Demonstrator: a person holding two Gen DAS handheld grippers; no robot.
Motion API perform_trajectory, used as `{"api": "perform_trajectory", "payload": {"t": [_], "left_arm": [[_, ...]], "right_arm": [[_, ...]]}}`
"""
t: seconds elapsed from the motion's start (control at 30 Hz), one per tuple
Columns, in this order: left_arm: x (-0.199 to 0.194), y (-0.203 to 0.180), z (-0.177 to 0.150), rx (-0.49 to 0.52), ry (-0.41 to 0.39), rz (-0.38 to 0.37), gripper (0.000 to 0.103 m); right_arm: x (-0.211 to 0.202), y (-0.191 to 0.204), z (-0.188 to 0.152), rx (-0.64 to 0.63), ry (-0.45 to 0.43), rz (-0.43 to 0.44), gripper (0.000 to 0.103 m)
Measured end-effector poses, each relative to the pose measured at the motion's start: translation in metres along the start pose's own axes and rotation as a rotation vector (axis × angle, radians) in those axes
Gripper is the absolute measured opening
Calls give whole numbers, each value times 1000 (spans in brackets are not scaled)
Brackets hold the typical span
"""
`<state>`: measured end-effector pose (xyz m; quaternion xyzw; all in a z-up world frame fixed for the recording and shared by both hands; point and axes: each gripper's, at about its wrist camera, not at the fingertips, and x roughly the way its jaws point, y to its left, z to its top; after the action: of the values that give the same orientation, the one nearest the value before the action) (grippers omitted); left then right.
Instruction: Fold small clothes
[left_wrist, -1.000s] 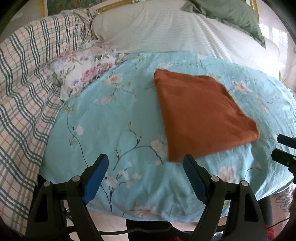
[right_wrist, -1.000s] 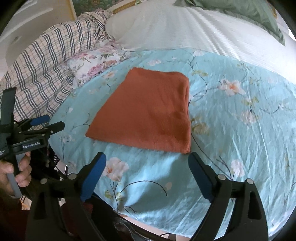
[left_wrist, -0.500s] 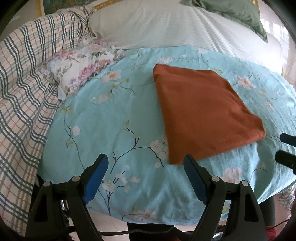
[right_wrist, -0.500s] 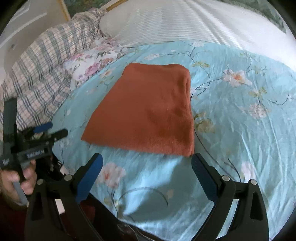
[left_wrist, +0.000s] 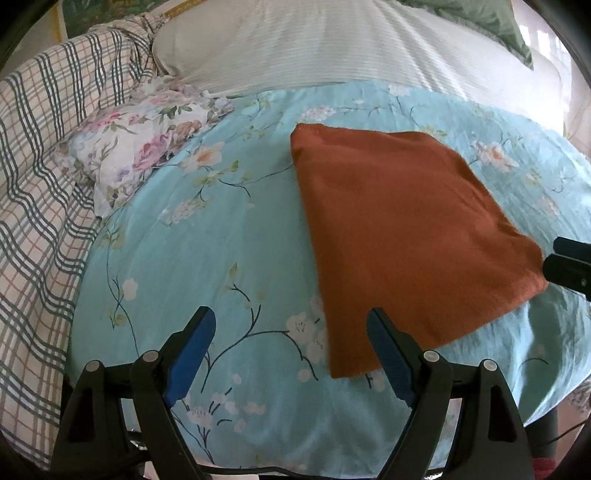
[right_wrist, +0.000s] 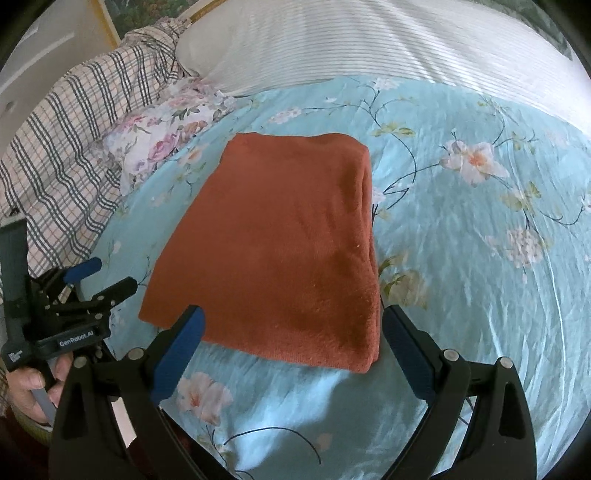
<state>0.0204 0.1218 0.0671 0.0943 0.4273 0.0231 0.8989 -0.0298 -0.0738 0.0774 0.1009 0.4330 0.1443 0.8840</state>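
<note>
A bed is seen here, covered with a light-blue floral sheet, with a striped white pillow at the far side and a plaid blanket bunched off to one edge. Pretty much in the middle of that sheet an orange cloth is laid flat, already folded into a thick rectangle, with the doubled edge showing on its right side.

The right claw is held wide open just at the cloth's near edge, nothing gripped. The left claw is spread wide too, empty, by the cloth's near-left corner.

So the step looks like the gap between folds, or maybe the wrap-up, hard to call. If another fold is wanted, the near edge would probably need to be pinched at both corners and carried over to the far edge, kept even so the layers aren't dragged apart.
</note>
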Motion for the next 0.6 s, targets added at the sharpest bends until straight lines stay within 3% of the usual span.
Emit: {"api": "perform_trajectory", "payload": {"t": [0.6], "left_arm": [[-27, -2, -16, -4, -20, 1, 85]], "right_arm": [[-27, 21, -20, -79, 0, -2, 100]]}}
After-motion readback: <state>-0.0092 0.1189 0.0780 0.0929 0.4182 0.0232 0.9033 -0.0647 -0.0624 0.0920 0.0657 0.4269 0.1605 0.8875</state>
